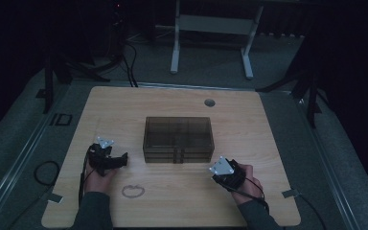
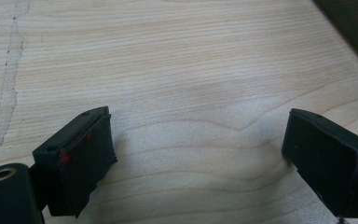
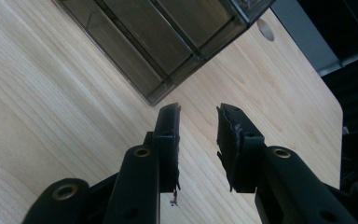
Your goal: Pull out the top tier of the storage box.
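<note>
— What do you have on the worktop (image 1: 268,124) near your edge?
— A dark ring-shaped mark (image 1: 133,191) left of the middle, and a strip of tape at each near corner, one left (image 1: 55,197), one right (image 1: 290,193).
— And at the far edge?
— A round grey grommet (image 1: 209,102), right of the middle.
— Beyond the worktop?
— You face a white desk frame (image 1: 211,28) on the floor; a black cable loop (image 1: 45,172) lies off your left edge.

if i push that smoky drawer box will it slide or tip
The drawer box is probably stiff, since its clear plastic walls look rigid. It sits low and wide on the smooth table, so it would likely slide rather than tip. It looks empty, so it is probably light.
</note>
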`<move>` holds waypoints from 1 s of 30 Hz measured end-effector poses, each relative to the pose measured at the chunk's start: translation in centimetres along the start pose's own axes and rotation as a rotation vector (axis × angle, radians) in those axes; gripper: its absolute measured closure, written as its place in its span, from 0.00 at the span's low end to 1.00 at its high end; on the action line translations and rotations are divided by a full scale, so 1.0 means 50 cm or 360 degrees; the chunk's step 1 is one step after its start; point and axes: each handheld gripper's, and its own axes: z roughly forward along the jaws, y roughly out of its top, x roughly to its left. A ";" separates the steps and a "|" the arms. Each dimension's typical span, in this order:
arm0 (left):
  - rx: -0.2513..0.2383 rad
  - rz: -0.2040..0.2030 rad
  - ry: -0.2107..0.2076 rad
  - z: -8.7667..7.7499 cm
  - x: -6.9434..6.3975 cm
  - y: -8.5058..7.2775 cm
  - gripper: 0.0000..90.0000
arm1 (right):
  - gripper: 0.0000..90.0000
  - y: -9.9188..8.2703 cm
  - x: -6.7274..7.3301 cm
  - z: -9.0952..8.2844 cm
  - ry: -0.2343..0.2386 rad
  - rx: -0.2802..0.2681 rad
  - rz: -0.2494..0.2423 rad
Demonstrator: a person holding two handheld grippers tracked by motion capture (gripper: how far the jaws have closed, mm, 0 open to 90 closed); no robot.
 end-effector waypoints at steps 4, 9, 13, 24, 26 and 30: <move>0.0000 -0.0001 0.0000 0.000 0.000 0.000 0.10 | 0.78 0.009 0.001 -0.005 -0.0009 -0.0011 -0.0022; 0.0000 0.0000 -0.0001 0.000 0.000 0.000 0.10 | 0.78 0.024 0.003 -0.010 -0.0033 -0.0031 -0.0076; -0.0001 0.0000 -0.0001 0.000 0.000 0.000 0.10 | 0.78 0.034 0.005 -0.011 -0.0038 -0.0043 -0.0105; -0.0002 -0.0001 -0.0001 0.000 0.000 0.000 0.10 | 0.80 0.055 0.025 -0.008 -0.0063 -0.0057 -0.0197; -0.0002 -0.0002 -0.0001 0.000 0.000 0.000 0.10 | 0.80 0.058 0.029 -0.007 -0.0074 -0.0057 -0.0220; -0.0002 -0.0002 -0.0001 0.000 0.000 0.000 0.10 | 0.80 0.065 0.036 -0.006 -0.0090 -0.0063 -0.0257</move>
